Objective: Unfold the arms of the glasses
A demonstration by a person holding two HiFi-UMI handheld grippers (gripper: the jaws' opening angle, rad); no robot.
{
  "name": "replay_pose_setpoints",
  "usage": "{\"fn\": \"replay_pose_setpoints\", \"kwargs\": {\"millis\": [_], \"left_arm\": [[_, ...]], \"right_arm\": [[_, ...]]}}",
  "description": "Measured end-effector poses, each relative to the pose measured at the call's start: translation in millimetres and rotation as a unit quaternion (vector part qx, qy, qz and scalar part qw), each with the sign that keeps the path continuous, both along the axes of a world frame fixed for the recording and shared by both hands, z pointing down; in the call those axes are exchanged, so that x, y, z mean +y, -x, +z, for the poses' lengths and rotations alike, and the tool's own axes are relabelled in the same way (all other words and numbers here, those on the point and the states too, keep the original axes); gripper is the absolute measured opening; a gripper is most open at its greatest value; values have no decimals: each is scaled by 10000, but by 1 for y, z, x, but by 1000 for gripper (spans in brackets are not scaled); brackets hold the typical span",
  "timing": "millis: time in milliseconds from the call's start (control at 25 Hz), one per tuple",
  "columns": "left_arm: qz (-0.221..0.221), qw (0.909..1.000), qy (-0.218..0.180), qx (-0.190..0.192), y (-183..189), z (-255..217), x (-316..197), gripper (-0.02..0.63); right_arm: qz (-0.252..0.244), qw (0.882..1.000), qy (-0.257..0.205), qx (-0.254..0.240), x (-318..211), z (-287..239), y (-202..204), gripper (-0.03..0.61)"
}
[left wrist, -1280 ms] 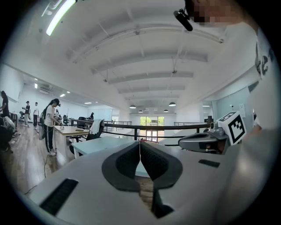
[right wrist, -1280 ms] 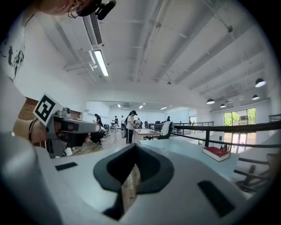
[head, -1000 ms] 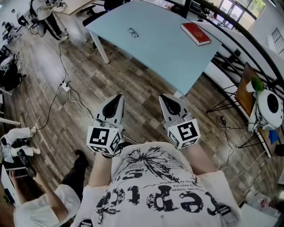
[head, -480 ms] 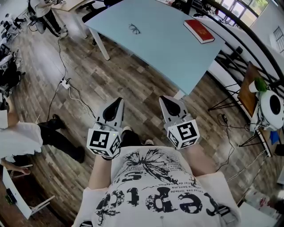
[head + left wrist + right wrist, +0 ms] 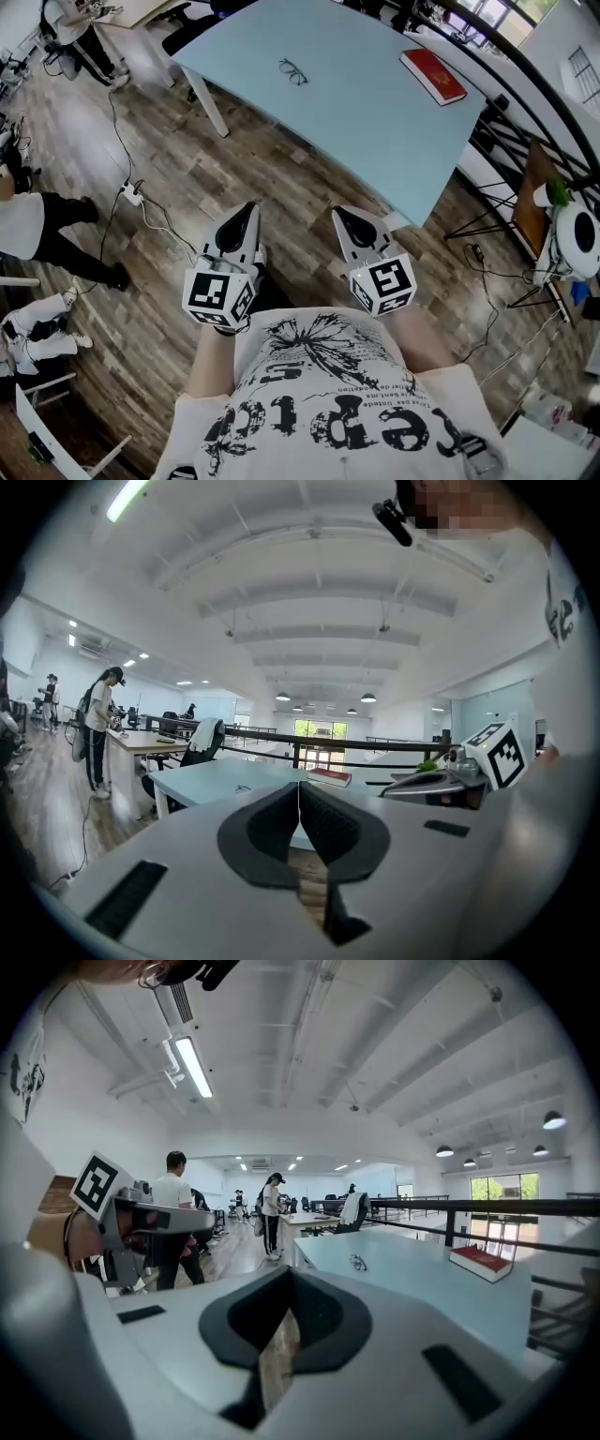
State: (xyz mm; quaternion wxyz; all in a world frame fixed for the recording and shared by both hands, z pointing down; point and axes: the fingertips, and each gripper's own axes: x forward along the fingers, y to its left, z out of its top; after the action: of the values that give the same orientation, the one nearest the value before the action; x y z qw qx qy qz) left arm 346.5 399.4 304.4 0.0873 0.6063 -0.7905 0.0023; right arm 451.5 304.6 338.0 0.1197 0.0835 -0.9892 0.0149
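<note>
A pair of dark-framed glasses [image 5: 292, 71] lies folded on the pale blue table [image 5: 356, 103], far ahead of me; it shows small in the right gripper view as glasses [image 5: 359, 1262]. My left gripper [image 5: 247, 214] and right gripper [image 5: 340, 217] hang side by side over the wooden floor, well short of the table. Both are shut with nothing between the jaws, as the left gripper [image 5: 299, 789] and right gripper [image 5: 289, 1279] show in their own views.
A red book [image 5: 433, 76] lies on the table's far right part. A white table leg [image 5: 210, 106] stands at the near left corner. Cables and a power strip [image 5: 128, 194] run across the floor. People stand at the left; a black railing [image 5: 525, 75] lies beyond the table.
Both grippers have moved forward together toward the table, staying shut. The table and glasses now sit nearer in the head view. A person at the left has walked on.
</note>
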Motion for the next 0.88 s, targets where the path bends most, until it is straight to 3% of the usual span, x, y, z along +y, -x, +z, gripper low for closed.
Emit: {"fn": "replay_pose_setpoints", "kwargs": {"millis": [440, 640, 880], "left_arm": [[792, 9967, 84, 159, 232, -3, -39, 18], [1004, 9944, 145, 281, 293, 2, -64, 18], [1223, 9913, 271, 402, 337, 23, -117, 18]], "right_arm": [[634, 9979, 99, 109, -22, -7, 233, 8], [864, 9961, 71, 178, -42, -12, 293, 8], [1045, 9939, 74, 332, -97, 4, 339, 8]]}}
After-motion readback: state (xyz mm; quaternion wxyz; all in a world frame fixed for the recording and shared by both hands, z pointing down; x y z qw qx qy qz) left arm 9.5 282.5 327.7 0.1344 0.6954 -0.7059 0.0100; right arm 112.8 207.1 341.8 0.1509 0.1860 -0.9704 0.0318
